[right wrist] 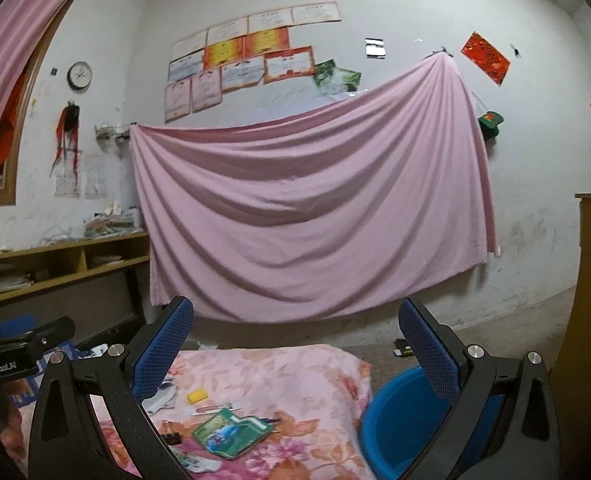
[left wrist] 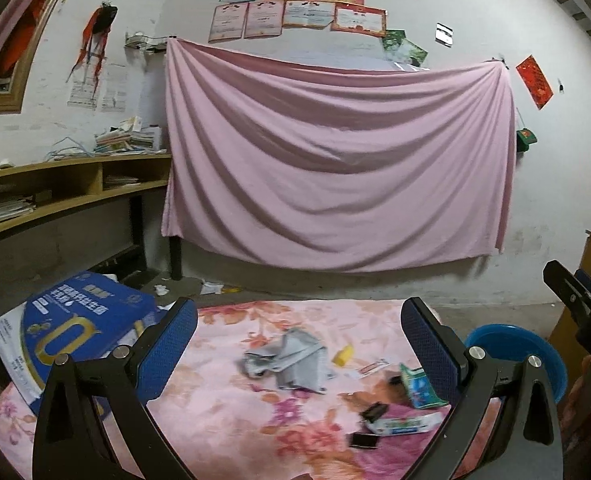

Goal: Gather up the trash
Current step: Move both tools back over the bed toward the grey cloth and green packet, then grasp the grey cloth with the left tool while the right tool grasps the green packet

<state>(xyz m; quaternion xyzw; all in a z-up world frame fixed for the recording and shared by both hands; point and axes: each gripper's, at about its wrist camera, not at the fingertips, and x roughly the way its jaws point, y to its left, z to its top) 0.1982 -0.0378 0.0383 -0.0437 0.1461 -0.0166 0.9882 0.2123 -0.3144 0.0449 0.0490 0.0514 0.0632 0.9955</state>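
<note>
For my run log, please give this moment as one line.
left tongs: open, empty | right tongs: open, empty | trash: on blanket | basin: beside blanket

The left gripper's body, seen at the near left, bears "GenRobot.AI". The blue box shows a large gold "0"; its other print is unreadable.
</note>
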